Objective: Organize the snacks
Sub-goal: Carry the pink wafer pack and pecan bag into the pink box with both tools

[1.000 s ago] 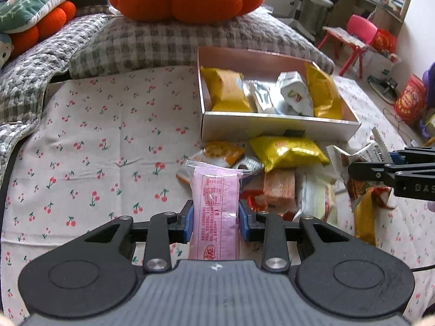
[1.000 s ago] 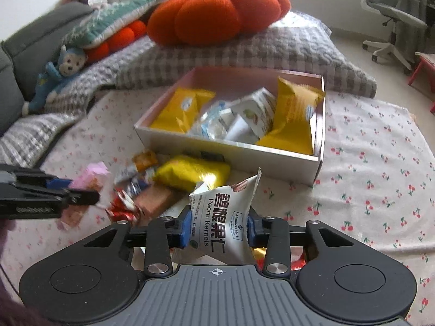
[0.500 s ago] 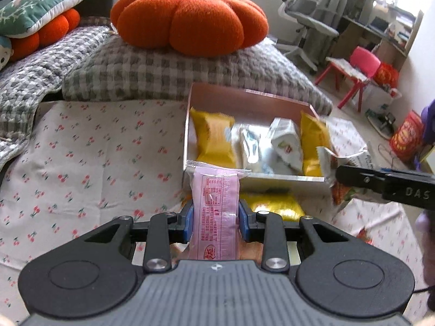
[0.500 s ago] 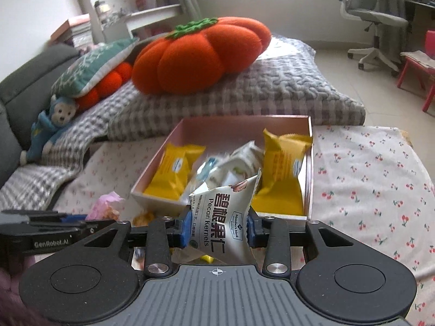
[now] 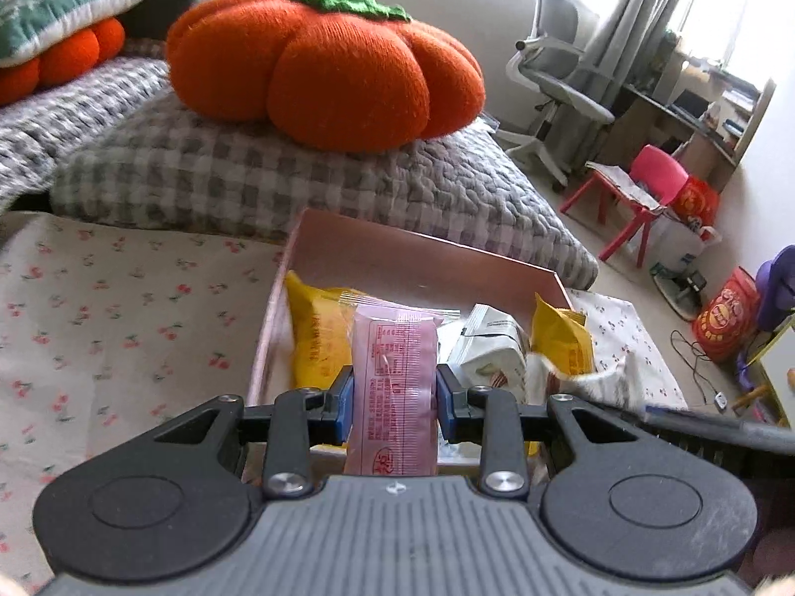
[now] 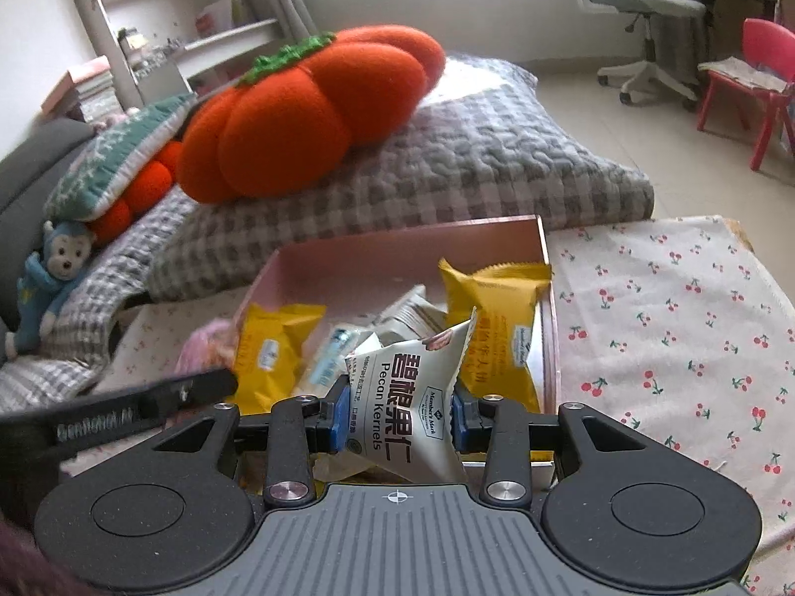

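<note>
Orange pumpkin cushion [image 5: 323, 64] sits on grey checked quilt [image 6: 447, 164] behind pink box [image 6: 397, 253], which holds yellow packs [image 6: 497, 318] w/ unreadable print. Right gripper [image 6: 397, 417] is clamped on white pouch [image 6: 412, 397] reading "Pecan Kernels", "Member's Mark", above box front. Left gripper [image 5: 395, 405] pinches pink packet [image 5: 395, 387], its small red text not legible, also over box.

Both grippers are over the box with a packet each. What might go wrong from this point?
The left gripper with its pink packet and the right gripper with its pecan packet are close together above the pink box; they might collide. The box is crowded, so a packet dropped on the upright yellow packets may slide out.
</note>
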